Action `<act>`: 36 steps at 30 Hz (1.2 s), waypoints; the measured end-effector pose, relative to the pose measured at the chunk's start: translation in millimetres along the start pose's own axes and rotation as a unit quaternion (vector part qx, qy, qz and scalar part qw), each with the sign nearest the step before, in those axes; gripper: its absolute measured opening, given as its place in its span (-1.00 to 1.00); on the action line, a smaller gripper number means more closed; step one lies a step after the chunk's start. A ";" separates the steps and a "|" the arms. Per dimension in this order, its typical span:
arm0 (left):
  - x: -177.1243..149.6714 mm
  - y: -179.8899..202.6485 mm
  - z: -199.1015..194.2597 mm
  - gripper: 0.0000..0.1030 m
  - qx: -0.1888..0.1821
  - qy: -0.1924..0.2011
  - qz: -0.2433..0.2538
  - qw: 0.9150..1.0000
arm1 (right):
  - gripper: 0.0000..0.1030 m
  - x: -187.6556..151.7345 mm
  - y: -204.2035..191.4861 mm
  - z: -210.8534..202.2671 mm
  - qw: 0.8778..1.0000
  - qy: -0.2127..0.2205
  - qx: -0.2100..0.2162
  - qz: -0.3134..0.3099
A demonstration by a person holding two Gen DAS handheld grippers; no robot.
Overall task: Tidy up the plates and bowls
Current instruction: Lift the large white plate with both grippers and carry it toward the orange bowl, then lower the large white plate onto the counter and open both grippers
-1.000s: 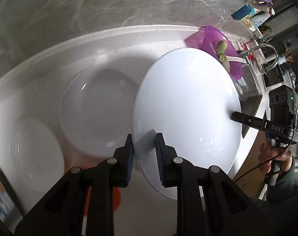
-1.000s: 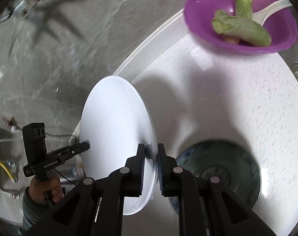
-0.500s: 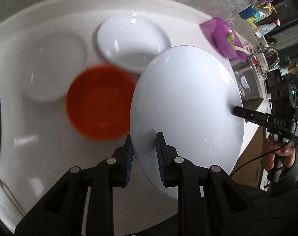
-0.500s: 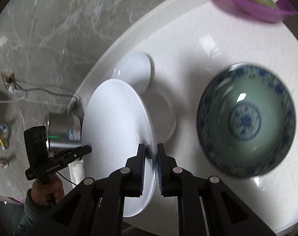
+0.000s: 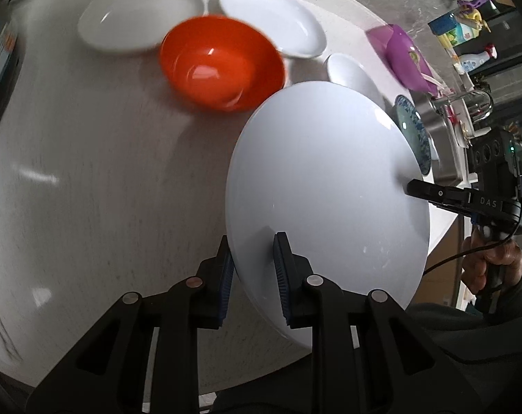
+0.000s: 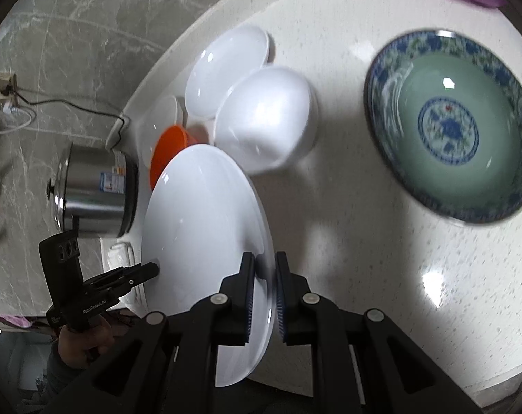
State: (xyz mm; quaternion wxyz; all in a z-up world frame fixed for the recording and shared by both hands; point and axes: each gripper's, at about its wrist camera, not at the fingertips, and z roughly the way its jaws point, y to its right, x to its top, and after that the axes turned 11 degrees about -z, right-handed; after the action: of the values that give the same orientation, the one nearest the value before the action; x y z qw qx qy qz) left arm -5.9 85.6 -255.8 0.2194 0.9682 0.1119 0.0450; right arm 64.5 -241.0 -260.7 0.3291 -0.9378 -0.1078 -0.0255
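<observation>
White plate (image 5: pixel 326 186) now lifted higher off bench (image 5: pixel 105 179), both grippers' fingers (image 5: pixel 284 269) clenched on rim; stacking spot next.

Both fisheye views were brightly lit from above. Glare spots were thrown on the countertop (image 6: pixel 436 286) and the orange bowl (image 5: pixel 223 62). Edges were bent and darkened; far dishes were smeared by motion blur.

A home kitchen: sink faucet (image 5: pixel 476 101), rice cooker (image 6: pixel 95 193), stone countertop (image 6: pixel 381 241).
</observation>
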 end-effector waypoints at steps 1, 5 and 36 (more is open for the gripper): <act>-6.8 -3.6 5.0 -0.59 0.001 -0.001 0.001 1.000 | -0.73 -1.3 0.1 2.7 1.000 -0.004 -0.001 -0.002; -18.2 -12.8 25.6 -0.59 -0.002 -0.008 -0.009 1.000 | -0.72 -7.7 1.4 18.8 1.000 -0.013 -0.017 -0.015; -33.5 -31.5 38.2 -0.38 -0.003 0.070 -0.014 0.997 | -0.23 -23.2 25.4 49.0 0.998 0.013 -0.019 -0.067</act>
State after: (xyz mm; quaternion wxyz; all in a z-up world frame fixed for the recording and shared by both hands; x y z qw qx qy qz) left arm -39.4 89.6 -305.1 0.2148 0.9603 0.1398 0.1098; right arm 46.3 -234.1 -317.3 0.3102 -0.9341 -0.1655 -0.0614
